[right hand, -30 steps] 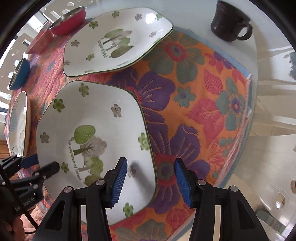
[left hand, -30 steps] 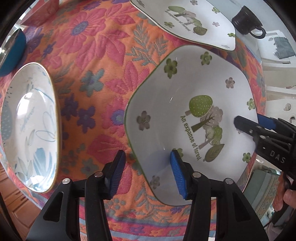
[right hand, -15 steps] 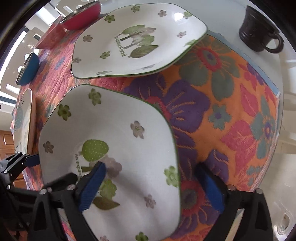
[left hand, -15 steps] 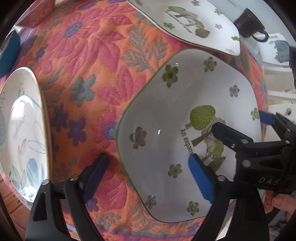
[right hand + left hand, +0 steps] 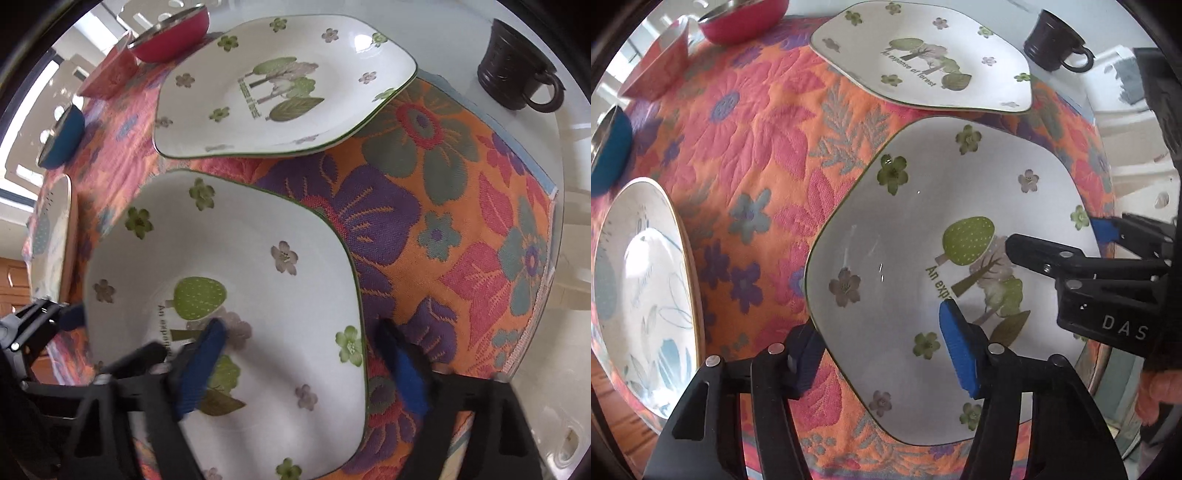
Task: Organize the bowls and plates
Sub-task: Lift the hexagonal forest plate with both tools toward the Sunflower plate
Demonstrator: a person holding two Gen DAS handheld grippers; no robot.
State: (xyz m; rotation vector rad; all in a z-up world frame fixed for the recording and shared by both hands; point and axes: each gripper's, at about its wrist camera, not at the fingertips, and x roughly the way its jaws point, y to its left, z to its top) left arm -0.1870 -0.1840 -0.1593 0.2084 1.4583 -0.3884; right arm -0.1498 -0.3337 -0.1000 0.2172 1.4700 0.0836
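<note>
Near plate (image 5: 923, 236) sits on the floral cloth (image 5: 757, 147), just in front of its twin plate (image 5: 923, 55). Your left gripper (image 5: 882, 354) straddles its left rim, jaws closing, pads not yet pressing. Your right gripper (image 5: 306, 369) straddles the right rim, closing too, nothing gripped. Dark mug (image 5: 517, 81) stands on the bare surface (image 5: 450, 44) beyond.

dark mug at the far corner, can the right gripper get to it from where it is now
Probably yes. The dark mug stands alone on bare table beyond the cloth, but the right gripper, jaws closing, straddles the near forest plate's rim.
</note>
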